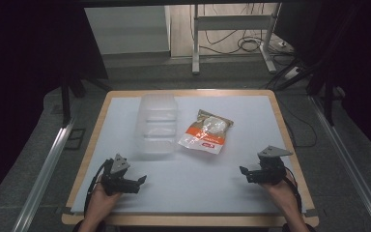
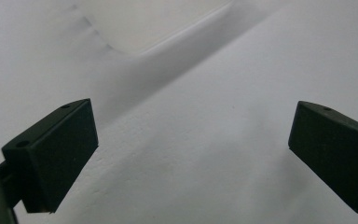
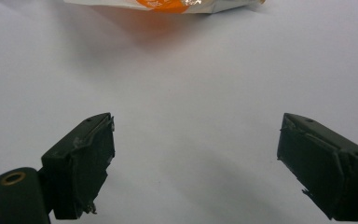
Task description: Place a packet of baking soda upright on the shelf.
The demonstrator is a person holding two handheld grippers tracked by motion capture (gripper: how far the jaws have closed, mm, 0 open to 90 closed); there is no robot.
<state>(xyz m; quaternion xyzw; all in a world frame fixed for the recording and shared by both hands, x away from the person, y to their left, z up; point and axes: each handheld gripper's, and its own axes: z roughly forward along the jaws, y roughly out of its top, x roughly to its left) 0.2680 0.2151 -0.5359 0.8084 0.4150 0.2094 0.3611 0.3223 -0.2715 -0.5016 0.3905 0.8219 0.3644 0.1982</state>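
A clear plastic container [image 1: 157, 124] stands on the white table top [image 1: 188, 183] at the back left of centre. Beside it on the right lies an orange and white food packet [image 1: 206, 131], flat on the surface. My left gripper [image 1: 141, 181] rests near the front left, held by a hand, jaws wide apart and nothing between them. My right gripper [image 1: 244, 172] sits at the front right, also open and empty. In the left gripper view the container's edge [image 2: 158, 28] shows ahead of the gripper [image 2: 191, 140]. In the right gripper view the packet [image 3: 168, 5] lies ahead of the gripper [image 3: 196, 158].
The table has a wooden rim [image 1: 96, 130]. Behind it stand a metal frame [image 1: 232, 34] and cables on the floor [image 1: 251, 46]. Dark curtains [image 1: 24, 72] hang at both sides, with a rail [image 1: 48, 164] along the left.
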